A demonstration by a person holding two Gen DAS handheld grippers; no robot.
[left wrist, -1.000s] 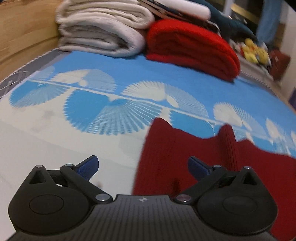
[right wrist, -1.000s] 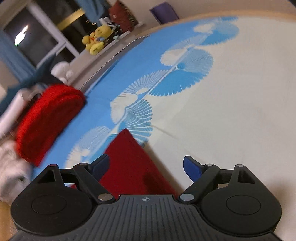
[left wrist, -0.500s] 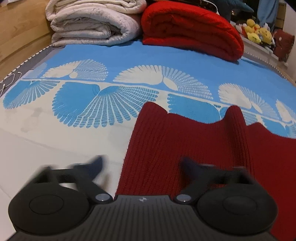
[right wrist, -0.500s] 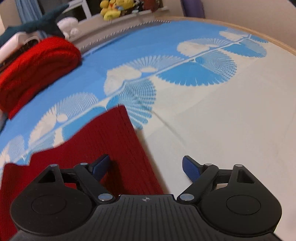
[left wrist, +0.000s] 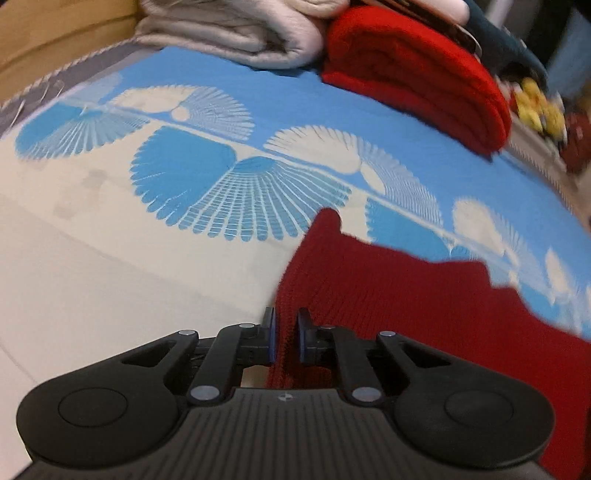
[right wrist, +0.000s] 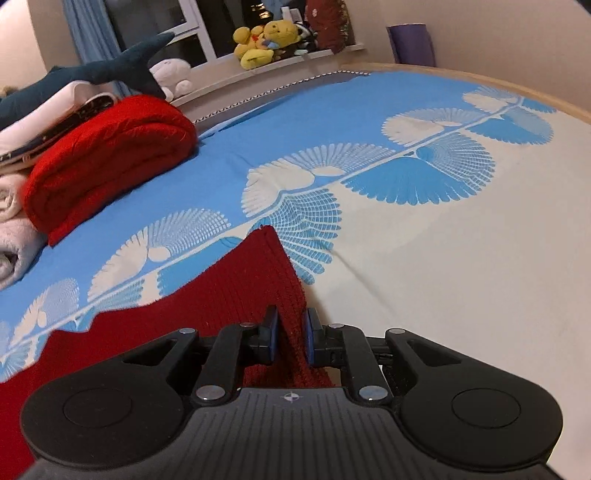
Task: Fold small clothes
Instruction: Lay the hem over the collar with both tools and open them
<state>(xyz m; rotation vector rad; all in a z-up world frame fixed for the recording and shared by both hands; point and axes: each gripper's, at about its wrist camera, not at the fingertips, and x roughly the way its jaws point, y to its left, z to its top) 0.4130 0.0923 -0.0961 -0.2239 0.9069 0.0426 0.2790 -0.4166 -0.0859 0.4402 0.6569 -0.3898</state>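
Left jaws: the left gripper point(left wrist: 284, 334) has just been closing; its blue pads now pinch the near left edge of the dark red knit garment point(left wrist: 406, 295), cloth bunched between them.
Right jaws: the right gripper point(right wrist: 289, 338) has likewise just been closing and is clamped on the near right edge of the same garment point(right wrist: 221, 295).
Garment position: flat on the blue-and-cream fan-patterned bedsheet point(right wrist: 424, 240), lower centre of both views, running up-frame from the jaws to two far corners point(left wrist: 327, 218) point(right wrist: 264, 232).
Long axis: appears to run side to side between the two grippers; far edge dips at mid-span.
Key relation: the body lies ahead of both jaws, each gripper holding its own near corner, neither nearer. In my judgement, the fold calls for carrying both corners forward together.
Surroundings: folded bright red blanket point(right wrist: 107, 147) and pale folded bedding point(left wrist: 236, 33), upper frame, well apart.
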